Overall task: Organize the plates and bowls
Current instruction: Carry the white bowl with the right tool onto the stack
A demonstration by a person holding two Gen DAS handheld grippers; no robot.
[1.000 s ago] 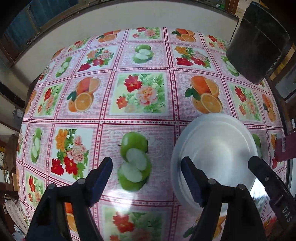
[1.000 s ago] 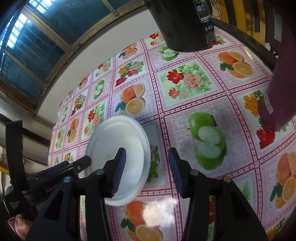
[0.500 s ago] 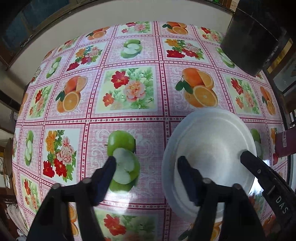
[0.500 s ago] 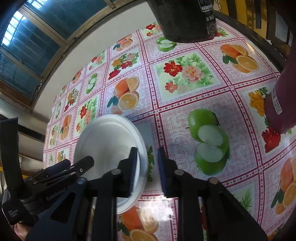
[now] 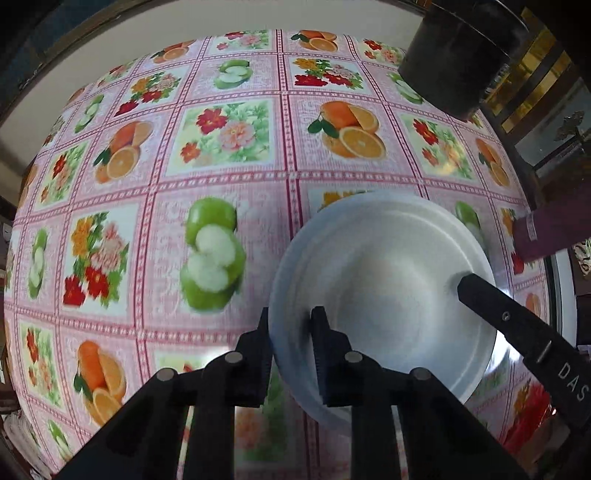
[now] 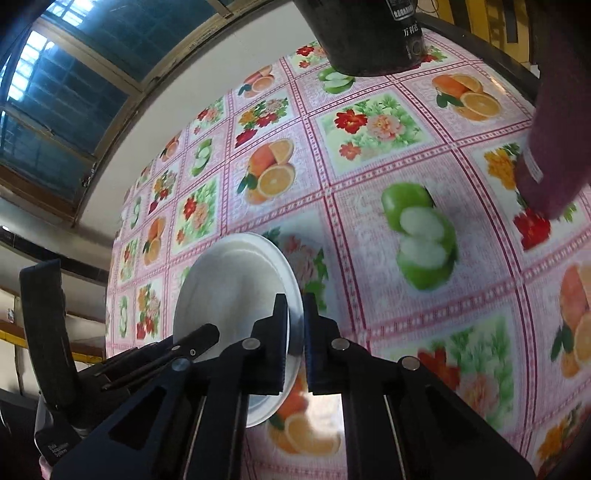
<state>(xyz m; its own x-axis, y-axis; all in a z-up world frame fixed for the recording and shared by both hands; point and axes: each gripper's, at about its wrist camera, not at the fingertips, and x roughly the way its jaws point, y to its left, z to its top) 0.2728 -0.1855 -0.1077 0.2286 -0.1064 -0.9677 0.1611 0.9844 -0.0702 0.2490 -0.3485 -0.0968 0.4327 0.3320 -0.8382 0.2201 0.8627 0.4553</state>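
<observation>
A white plate (image 5: 388, 273) sits over the fruit-and-flower tablecloth, held at both sides. My left gripper (image 5: 290, 325) is shut on the plate's left rim, one finger under and one over it. My right gripper (image 6: 295, 314) is shut on the plate's right rim (image 6: 291, 291). The plate (image 6: 236, 280) looks tilted and lifted off the table in the right wrist view. The right gripper's finger (image 5: 517, 325) shows at the plate's far side in the left wrist view, and the left gripper's finger (image 6: 177, 350) shows in the right wrist view.
A black cylindrical appliance (image 5: 454, 55) stands at the table's far right corner (image 6: 369, 33). A dark maroon object (image 5: 554, 232) stands at the right edge (image 6: 554, 129). The tablecloth (image 5: 221, 147) covers the table. A window (image 6: 55, 92) lies behind.
Both grippers have closed from open onto opposite rims of the plate. The plate now sits tilted and raised between them.
</observation>
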